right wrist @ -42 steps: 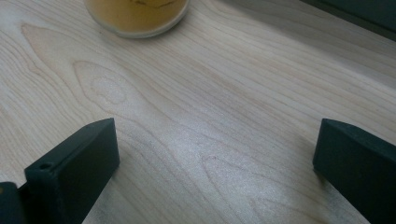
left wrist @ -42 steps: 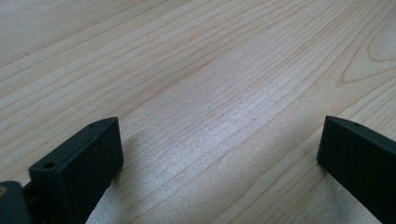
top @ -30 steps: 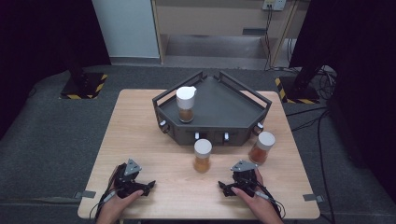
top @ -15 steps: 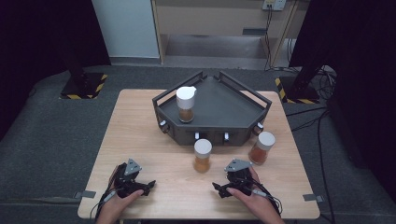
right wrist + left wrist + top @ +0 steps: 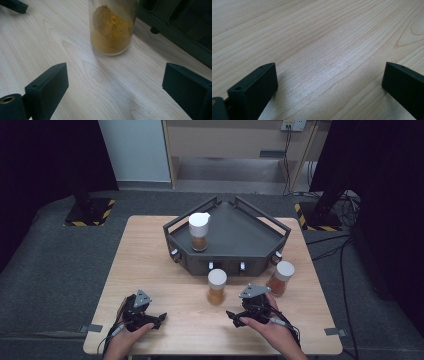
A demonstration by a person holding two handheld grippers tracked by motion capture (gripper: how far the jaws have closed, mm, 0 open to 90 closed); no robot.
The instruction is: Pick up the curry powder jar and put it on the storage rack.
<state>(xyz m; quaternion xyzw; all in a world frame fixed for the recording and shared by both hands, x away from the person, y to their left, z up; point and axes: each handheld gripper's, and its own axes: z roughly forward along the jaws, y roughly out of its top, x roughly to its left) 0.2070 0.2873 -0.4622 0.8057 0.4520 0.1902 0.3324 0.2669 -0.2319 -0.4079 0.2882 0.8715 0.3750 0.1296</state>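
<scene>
Right gripper (image 5: 239, 315) has its jaws spread wide with nothing between them, low over the desk (image 5: 150, 250) near its front edge, aimed at the jar (image 5: 217, 286). The jar stands upright, just before the tray (image 5: 260, 237). Left gripper (image 5: 155, 319), jaws likewise released, rests near the front left corner.

Jar (image 5: 216, 286) before tray (image 5: 260, 251) — right claw (image 5: 239, 316) near
</scene>
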